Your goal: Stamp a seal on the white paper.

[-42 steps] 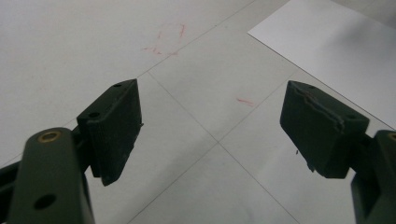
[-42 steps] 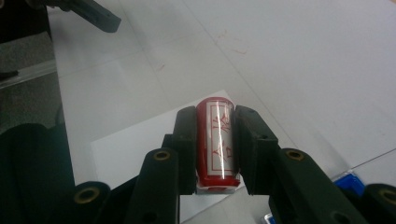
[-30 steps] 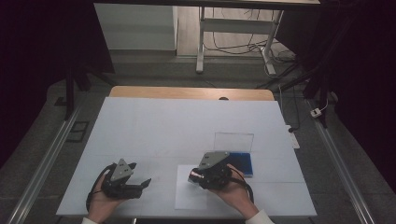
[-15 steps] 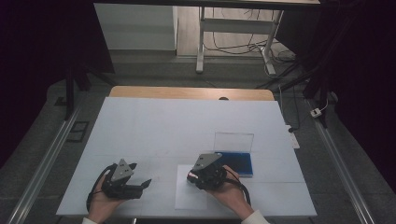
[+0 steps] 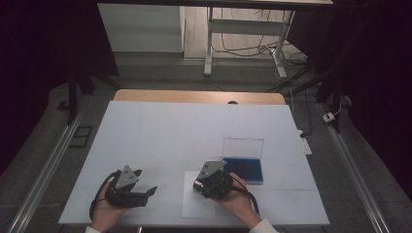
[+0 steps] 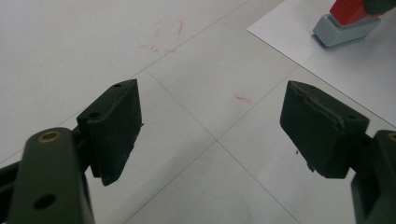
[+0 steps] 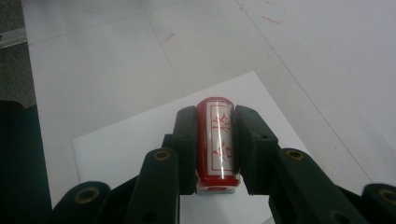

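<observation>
My right gripper (image 5: 197,185) is shut on a red stamp (image 7: 217,140) with a white label and red characters; its jaws press both sides of the stamp. It is held over the top of a white paper sheet (image 5: 194,208). In the left gripper view the stamp (image 6: 348,16) shows its grey base down on the sheet (image 6: 364,65). My left gripper (image 5: 148,192) lies on the table to the left, open, with nothing between its fingers (image 6: 114,126).
A blue ink pad box (image 5: 244,170) with its clear lid (image 5: 243,147) raised stands just right of the right hand. The white table (image 5: 184,131) carries faint red marks (image 6: 166,39). A wooden strip (image 5: 194,96) lines the far edge.
The right gripper with the stamp has shifted slightly left over the sheet. The left gripper has stayed put.
</observation>
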`<state>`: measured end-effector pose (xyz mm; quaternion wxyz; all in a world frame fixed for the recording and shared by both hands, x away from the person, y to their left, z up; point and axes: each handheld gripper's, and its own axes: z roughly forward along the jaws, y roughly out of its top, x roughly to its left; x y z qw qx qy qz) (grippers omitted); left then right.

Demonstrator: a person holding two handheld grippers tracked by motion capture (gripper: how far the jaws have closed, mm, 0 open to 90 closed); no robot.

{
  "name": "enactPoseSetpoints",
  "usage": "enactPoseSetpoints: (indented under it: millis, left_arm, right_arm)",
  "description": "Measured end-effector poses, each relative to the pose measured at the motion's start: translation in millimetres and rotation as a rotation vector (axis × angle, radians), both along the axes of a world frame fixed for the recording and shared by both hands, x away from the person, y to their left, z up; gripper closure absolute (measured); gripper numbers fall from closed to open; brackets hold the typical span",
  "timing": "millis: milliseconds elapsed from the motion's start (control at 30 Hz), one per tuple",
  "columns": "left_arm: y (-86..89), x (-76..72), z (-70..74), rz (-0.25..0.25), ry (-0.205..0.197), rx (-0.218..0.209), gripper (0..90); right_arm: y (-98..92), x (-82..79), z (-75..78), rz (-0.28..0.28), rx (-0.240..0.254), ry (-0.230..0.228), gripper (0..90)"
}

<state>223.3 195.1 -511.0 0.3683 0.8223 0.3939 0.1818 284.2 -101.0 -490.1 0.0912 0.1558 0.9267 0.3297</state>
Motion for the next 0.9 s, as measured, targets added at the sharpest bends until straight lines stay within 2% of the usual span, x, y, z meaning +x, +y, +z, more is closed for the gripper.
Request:
enactPoseSetpoints:
  millis: [900]
  left_arm:
    - [-0.8, -0.4, -1.3, -0.006, 0.003, 0.008, 21.7]
  right_arm:
    - [0.2, 1.5, -3.8, -0.002, -0.018, -0.007, 70.0]
